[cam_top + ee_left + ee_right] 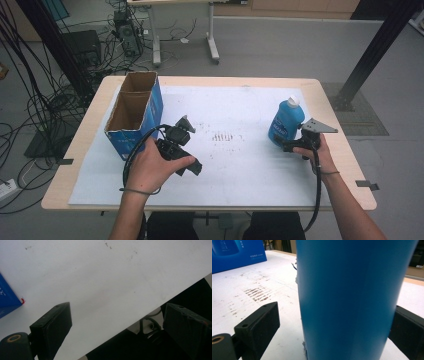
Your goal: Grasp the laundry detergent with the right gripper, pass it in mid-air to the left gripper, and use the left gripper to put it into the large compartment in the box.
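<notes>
Even, soft overhead light; faint shadows; slightly blurred close-ups

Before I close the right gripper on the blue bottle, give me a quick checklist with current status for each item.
1. Blue bottle stands upright on the white sheet: ok.
2. Bottle sits between the jaws of the right gripper: ok, the right gripper view shows a jaw on each side.
3. Jaws closed on the bottle: not ok; a gap remains at the left jaw, the right jaw looks at or near the wall.
4. White cap on the bottle: ok; whether it is tight, cannot tell.
5. Left gripper open, empty and away from the bottle: ok.
6. Cardboard box open-topped at the table's far left: ok.
</notes>
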The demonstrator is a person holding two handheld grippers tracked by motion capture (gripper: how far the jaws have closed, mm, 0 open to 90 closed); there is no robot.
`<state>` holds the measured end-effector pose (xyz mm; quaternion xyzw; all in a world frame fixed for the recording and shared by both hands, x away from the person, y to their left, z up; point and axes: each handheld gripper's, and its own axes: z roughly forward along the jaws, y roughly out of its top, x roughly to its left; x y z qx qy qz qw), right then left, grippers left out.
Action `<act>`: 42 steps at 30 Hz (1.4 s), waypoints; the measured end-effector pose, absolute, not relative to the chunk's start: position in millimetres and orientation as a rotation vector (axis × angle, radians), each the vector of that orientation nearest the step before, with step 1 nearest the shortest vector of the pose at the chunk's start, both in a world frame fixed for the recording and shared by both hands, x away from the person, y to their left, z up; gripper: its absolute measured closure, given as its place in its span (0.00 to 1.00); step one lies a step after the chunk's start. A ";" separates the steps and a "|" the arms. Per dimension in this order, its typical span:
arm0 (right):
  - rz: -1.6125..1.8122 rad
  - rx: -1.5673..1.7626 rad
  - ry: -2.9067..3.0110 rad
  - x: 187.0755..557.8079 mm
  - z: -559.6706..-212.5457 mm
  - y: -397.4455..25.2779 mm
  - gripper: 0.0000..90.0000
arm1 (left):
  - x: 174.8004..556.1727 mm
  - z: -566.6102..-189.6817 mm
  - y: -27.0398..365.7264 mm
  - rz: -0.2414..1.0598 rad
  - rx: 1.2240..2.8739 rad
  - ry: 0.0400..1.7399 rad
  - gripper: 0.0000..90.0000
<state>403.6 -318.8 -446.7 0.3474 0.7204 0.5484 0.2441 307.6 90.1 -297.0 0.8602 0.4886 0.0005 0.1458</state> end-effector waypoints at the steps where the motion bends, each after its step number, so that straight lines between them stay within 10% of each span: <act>1: 1.498 0.949 1.966 403.5 -446.6 -318.8 0.05 | 307.7 -296.8 90.0 0.003 2.480 1.405 0.10; 42: 1.511 0.944 1.960 402.5 -443.7 -319.4 0.04 | 307.0 -295.1 88.2 0.014 2.487 1.400 0.10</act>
